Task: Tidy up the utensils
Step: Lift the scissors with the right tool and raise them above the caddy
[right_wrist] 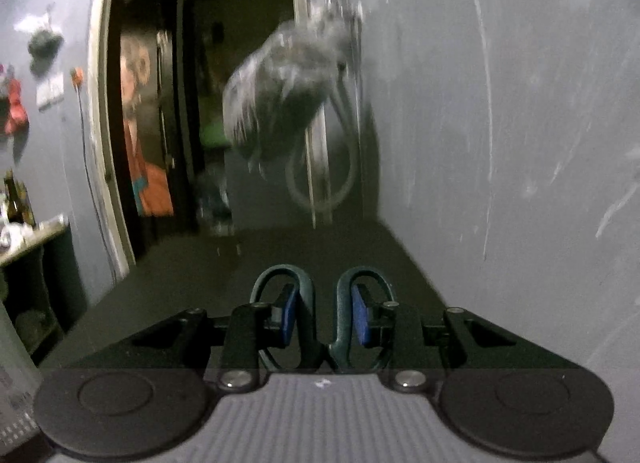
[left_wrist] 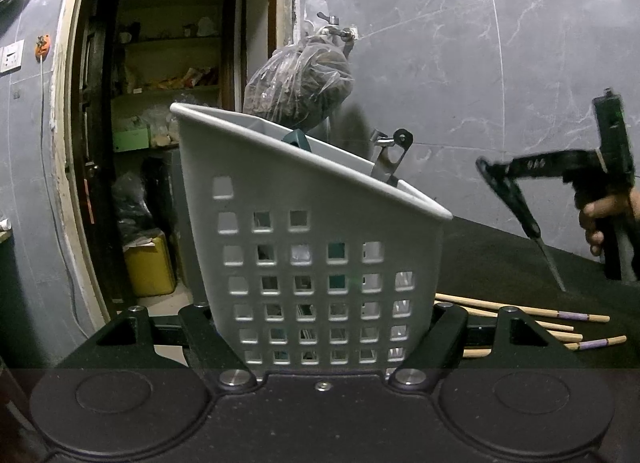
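The dark-green scissors (right_wrist: 322, 315) sit clamped by their handle loops in the right tongs (right_wrist: 325, 319), blades hanging toward five o'clock above the counter (left_wrist: 500, 259). The left tongs (left_wrist: 324, 327) grip the tilted white basket (left_wrist: 312, 247); chopsticks (left_wrist: 560, 323) lie at its three o'clock.

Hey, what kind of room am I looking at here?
Probably a home kitchen or wash area. A tap sticks out of the grey marble-look wall, a white utensil basket stands on a dark counter beside chopsticks, and the doorway opens onto pantry shelves.
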Action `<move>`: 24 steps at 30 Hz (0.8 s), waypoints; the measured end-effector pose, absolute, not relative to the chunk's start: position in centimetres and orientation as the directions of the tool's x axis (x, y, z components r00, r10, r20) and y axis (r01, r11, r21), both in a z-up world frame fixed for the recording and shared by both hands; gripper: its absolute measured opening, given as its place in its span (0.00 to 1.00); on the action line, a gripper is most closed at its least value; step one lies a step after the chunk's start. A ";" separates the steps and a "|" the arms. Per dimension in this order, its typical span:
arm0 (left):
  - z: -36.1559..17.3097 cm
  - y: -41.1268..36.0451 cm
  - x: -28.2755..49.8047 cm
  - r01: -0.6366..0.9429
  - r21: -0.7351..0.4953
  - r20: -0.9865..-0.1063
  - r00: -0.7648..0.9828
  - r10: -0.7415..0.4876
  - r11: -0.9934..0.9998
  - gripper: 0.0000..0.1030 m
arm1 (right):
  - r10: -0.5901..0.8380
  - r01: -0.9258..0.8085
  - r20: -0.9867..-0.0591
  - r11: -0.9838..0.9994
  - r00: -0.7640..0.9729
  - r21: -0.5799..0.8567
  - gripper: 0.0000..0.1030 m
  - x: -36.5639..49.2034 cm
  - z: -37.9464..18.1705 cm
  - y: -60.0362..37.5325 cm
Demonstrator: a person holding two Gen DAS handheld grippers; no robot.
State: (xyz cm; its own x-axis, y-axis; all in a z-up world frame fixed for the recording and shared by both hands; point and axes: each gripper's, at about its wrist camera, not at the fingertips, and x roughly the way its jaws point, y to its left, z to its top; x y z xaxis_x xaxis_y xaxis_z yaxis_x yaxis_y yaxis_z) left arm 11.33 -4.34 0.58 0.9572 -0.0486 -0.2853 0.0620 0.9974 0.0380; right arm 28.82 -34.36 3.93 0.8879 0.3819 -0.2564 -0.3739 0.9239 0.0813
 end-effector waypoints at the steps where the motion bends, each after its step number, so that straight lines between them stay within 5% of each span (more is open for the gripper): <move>1: 0.5 -4.3 11.2 0.062 0.038 -0.285 0.957 -0.048 0.997 0.75 | 0.386 -0.378 -0.221 0.923 0.896 0.079 0.32 28.3 4.3 -34.5; 11: 0.5 -4.3 11.0 0.058 0.036 -0.286 0.957 -0.046 0.998 0.75 | 0.354 -0.357 0.078 0.933 0.932 0.033 0.32 23.3 4.9 -34.1; 24: 0.3 -4.2 11.1 0.061 0.040 -0.284 0.958 -0.047 0.997 0.75 | 0.343 -0.347 0.148 0.938 0.927 -0.001 0.33 16.4 4.0 -34.5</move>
State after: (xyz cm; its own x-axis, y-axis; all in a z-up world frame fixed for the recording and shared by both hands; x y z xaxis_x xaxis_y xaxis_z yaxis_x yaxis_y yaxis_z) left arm 11.13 -4.15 0.34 0.9577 -0.0471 -0.2840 0.0608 0.9974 0.0395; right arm 16.42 -34.50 3.96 0.9274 0.3432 0.1485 -0.3469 0.9379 -0.0014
